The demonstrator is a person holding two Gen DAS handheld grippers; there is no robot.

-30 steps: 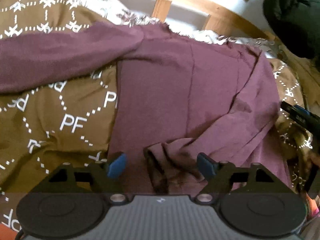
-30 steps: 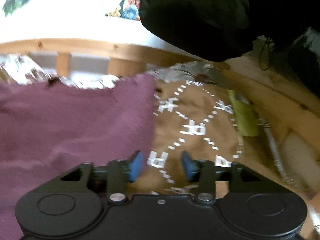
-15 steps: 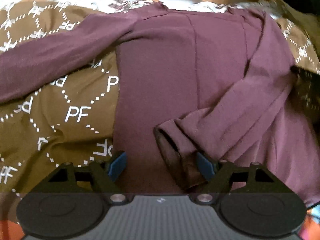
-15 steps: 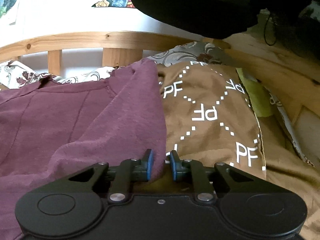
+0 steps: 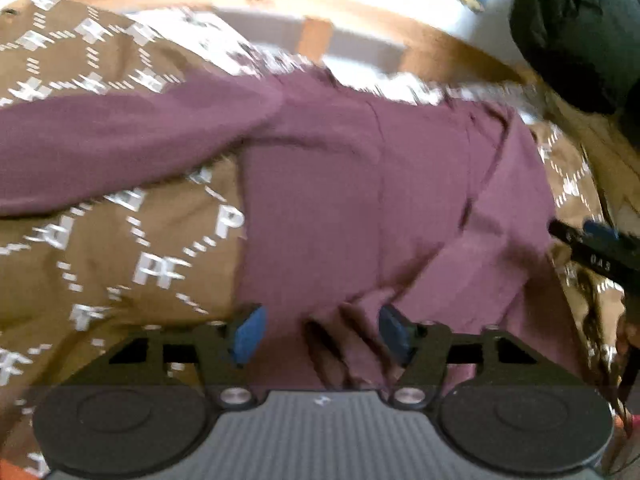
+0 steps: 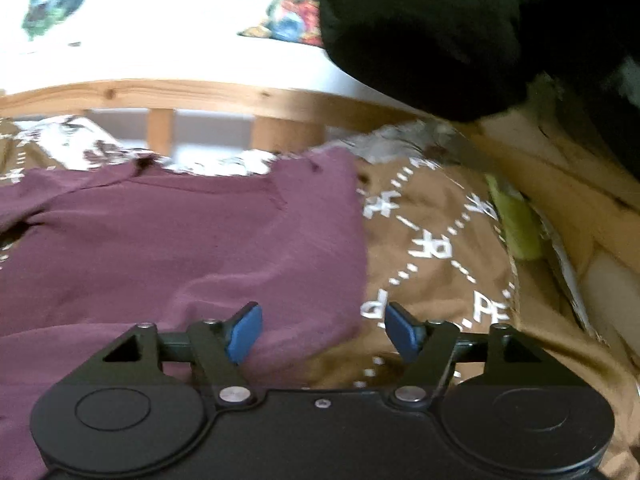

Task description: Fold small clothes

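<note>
A maroon long-sleeved shirt lies flat on a brown bedspread printed with white "PF" marks. One sleeve stretches out to the left; the other sleeve is folded across the body, its cuff between the blue pads of my left gripper, which is open. My right gripper is open over the shirt's right edge, left pad above the cloth, right pad above the bedspread. The right gripper also shows at the right edge of the left wrist view.
A wooden bed rail with slats runs along the back, with a white wall behind. A black bulky cloth hangs at the upper right. A yellow-green object lies by the wooden side board.
My right gripper was nearly shut on the shirt's edge half a second ago and has opened wide, letting go. My left gripper has moved so the cuff sits between its open pads.
</note>
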